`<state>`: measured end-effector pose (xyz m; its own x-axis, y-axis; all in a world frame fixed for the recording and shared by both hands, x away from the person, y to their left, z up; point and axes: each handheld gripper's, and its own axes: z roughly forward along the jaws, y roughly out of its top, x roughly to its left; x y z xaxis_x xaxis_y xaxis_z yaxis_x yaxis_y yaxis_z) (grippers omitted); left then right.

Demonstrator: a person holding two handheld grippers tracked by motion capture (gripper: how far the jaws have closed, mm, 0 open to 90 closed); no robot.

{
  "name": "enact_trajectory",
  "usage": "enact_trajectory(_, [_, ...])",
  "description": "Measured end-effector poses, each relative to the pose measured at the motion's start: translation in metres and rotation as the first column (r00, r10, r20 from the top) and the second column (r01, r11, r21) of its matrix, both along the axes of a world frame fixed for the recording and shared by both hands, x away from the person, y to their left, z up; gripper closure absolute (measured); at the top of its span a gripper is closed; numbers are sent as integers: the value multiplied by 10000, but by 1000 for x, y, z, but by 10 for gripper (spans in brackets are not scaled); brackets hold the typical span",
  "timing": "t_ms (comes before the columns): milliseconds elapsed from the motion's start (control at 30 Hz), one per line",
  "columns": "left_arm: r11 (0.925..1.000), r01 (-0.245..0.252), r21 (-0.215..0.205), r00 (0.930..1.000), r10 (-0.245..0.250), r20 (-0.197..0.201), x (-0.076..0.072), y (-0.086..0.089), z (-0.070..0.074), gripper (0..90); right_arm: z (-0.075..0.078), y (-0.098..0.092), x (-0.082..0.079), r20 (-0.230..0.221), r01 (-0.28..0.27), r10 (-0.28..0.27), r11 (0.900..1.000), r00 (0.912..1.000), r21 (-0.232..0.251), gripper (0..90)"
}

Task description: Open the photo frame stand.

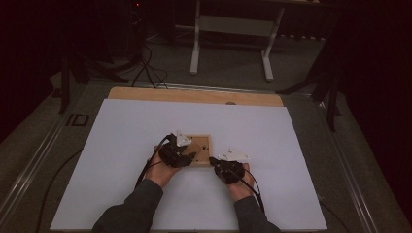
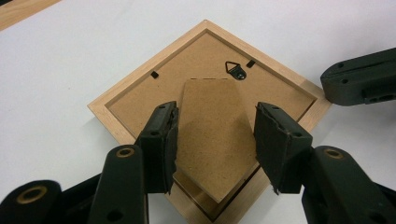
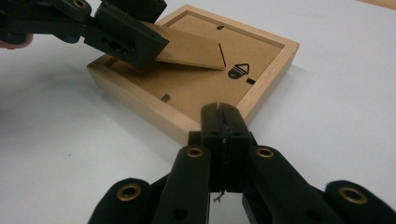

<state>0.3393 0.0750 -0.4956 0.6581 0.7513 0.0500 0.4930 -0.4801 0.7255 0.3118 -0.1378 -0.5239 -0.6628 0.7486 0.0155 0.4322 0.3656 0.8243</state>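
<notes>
nearest, right gripper pressed together, empty, tip against the picture frame's near wooden edge. just beyond, left gripper spread astride the frame's lifted stand flap. frame face-down on the white worktop.

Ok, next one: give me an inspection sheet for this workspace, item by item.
Surface: white sheet over a wooden table.
Job's things: wooden picture frame lying face down; its fibreboard easel stand is lifted off the backing; metal hanger near one edge.
Clutter: nothing seen.
Grippers: left gripper straddles the stand, pads at its edges; right gripper shut, its tip at the frame's rim.
Cables: a black cable trails from the left gripper; more lie on the floor behind.
Surroundings: dark room, white desk legs behind.
</notes>
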Motion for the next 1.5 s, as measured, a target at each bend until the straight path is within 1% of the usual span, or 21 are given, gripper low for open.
enact_trajectory(100, [9999,11,-150,9998,-13,-185,1,1,0,478,0,0,0,-2,3,-3,10000,10000,7,897])
enact_trajectory(267, [9999,10,-159,9997,-13,-226,-3,3,-1,453,0,0,0,5,-6,6,10000,10000,4,897])
enact_trajectory(433, [9994,-2,-346,9995,-8,-311,-7,9,-2,450,0,0,0,1,1,-1,10000,10000,30,897])
enact_trajectory(667, [9989,-4,-459,9990,-17,-451,-15,19,-5,459,0,0,0,3,0,0,10000,10000,39,897])
enact_trajectory(733, [9991,-29,-416,9987,8,-501,-18,22,-7,471,0,0,0,-7,3,-2,10000,10000,46,897])
enact_trajectory(767, [9994,-30,-355,9985,11,-542,-19,24,-8,481,0,0,0,-3,2,-2,10000,10000,48,897])
enact_trajectory(833, [9993,-88,-374,9983,66,-578,-21,26,-9,501,0,0,0,2,2,-2,10000,10000,45,897])
enact_trajectory(900, [9994,-136,-306,9985,119,-536,-22,28,-10,534,0,0,0,-1,2,-2,10000,10000,55,897])
enact_trajectory(1033, [9996,-130,-238,9992,121,-369,-24,30,-10,635,0,-1,0,0,1,-1,10000,10000,61,896])
enact_trajectory(1133, [10000,-73,-62,9996,71,-286,-25,29,-10,712,0,-1,0,0,-2,2,10000,10000,67,897])
enact_trajectory(1333, [10000,64,-62,9994,-66,-335,-24,26,-11,872,0,0,0,12,-8,8,10000,10000,52,896])
enact_trajectory(1400, [9999,98,-69,9993,-100,-362,-23,25,-11,892,0,0,0,11,-10,10,10000,10000,51,896])
enact_trajectory(1500, [9999,103,-51,9995,-105,-312,-22,24,-8,893,0,0,0,14,-13,12,10000,10000,47,897])
